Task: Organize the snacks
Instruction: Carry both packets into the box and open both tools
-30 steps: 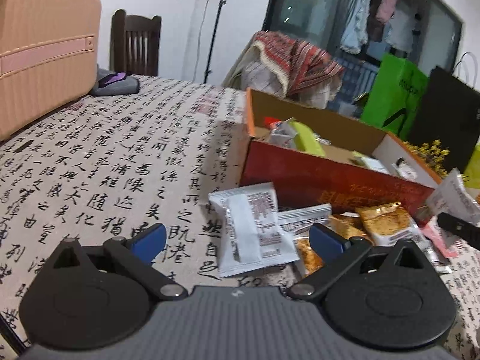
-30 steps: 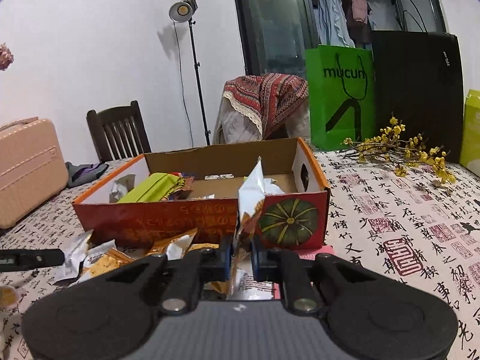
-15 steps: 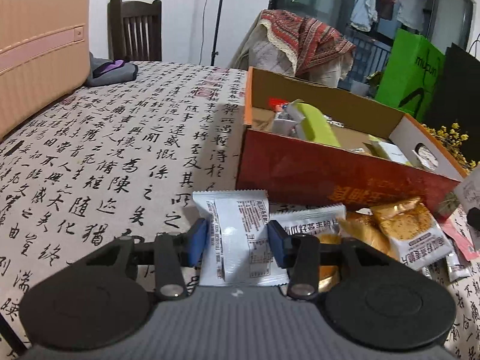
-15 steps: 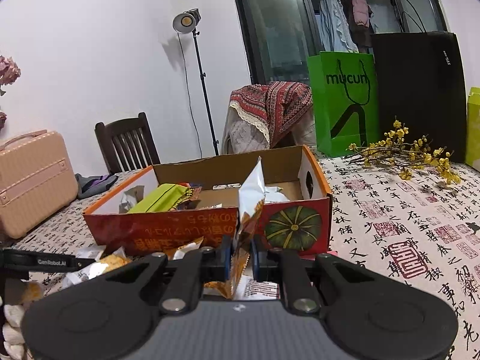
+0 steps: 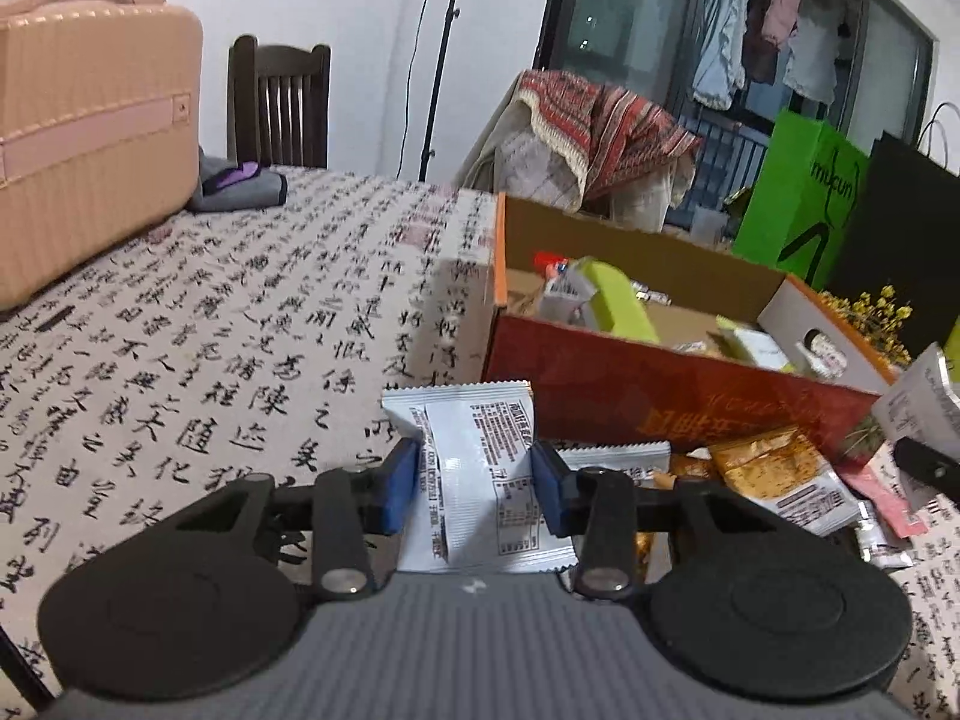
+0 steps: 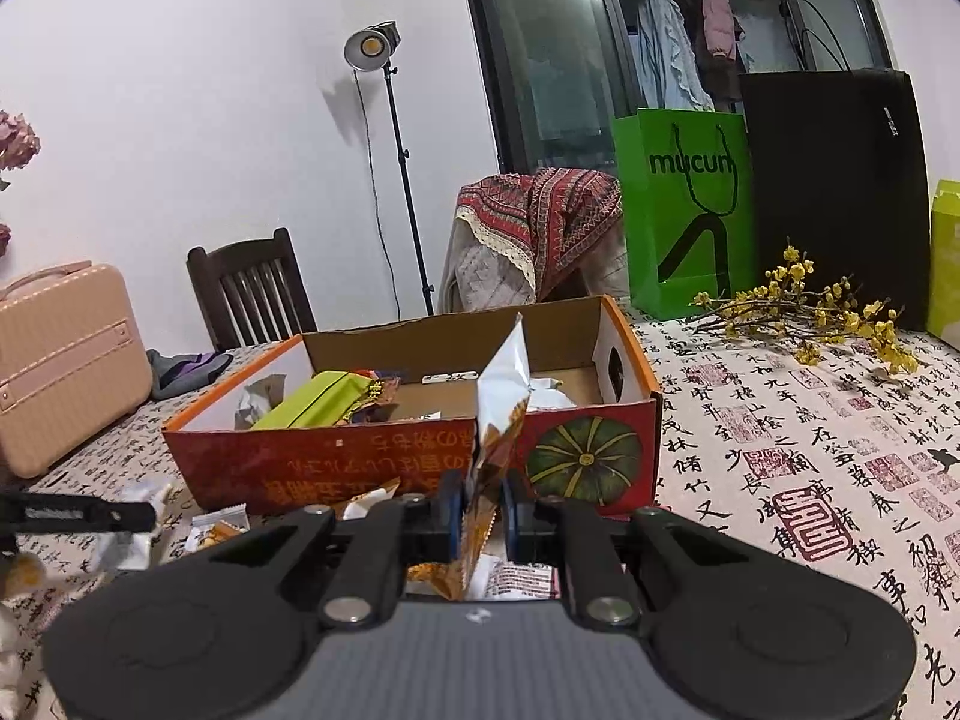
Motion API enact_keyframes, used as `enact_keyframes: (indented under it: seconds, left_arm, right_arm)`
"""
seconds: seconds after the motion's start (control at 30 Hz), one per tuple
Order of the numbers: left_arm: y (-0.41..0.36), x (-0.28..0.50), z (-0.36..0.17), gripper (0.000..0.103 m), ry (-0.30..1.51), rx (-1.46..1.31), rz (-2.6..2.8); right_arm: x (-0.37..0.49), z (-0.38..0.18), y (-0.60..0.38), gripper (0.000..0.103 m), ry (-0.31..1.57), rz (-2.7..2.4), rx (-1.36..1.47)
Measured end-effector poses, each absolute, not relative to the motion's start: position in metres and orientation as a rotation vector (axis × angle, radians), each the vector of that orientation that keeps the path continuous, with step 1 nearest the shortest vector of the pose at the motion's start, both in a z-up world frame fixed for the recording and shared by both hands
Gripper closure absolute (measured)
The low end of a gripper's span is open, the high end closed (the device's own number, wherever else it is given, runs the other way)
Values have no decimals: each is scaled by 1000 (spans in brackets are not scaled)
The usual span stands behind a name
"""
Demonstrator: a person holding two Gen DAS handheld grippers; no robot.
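Note:
A white snack packet (image 5: 474,438) stands between the blue pads of my left gripper (image 5: 474,483). Its jaws are closing, and both pads press the packet's sides just in front of the red cardboard box (image 5: 660,396). In the right wrist view my right gripper (image 6: 483,510) is shut on an orange and silver snack packet (image 6: 501,396), which sticks up in front of the box (image 6: 360,462). The box holds a green packet (image 6: 312,399) and other snacks. More loose packets (image 5: 780,474) lie on the tablecloth by the box's front wall.
A pink suitcase (image 5: 90,138) and a grey pouch (image 5: 240,189) sit at the table's far left, with a dark chair (image 5: 279,102) behind. A green bag (image 6: 690,210), a black bag (image 6: 840,192) and yellow flower sprigs (image 6: 810,306) stand right of the box.
My left gripper's jaws went from wide apart to closed on the white packet. The right gripper kept its orange and silver packet in front of the box.

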State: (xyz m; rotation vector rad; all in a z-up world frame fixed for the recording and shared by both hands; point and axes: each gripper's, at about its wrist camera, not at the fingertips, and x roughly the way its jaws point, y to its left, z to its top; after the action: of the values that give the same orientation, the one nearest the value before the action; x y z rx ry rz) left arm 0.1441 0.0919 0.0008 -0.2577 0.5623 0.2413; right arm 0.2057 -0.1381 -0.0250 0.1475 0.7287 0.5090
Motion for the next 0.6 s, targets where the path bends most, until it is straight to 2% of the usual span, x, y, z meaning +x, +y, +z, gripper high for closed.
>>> enact_keyframes:
  seconds: [0.3, 0.6]
  left_arm:
    - [81, 135, 32, 61, 485, -241, 187]
    - [60, 158, 65, 61, 439, -201, 136]
  right_arm:
    - [202, -9, -135, 90, 689, 509, 125]
    - [221, 23, -133, 90, 631, 510, 116]
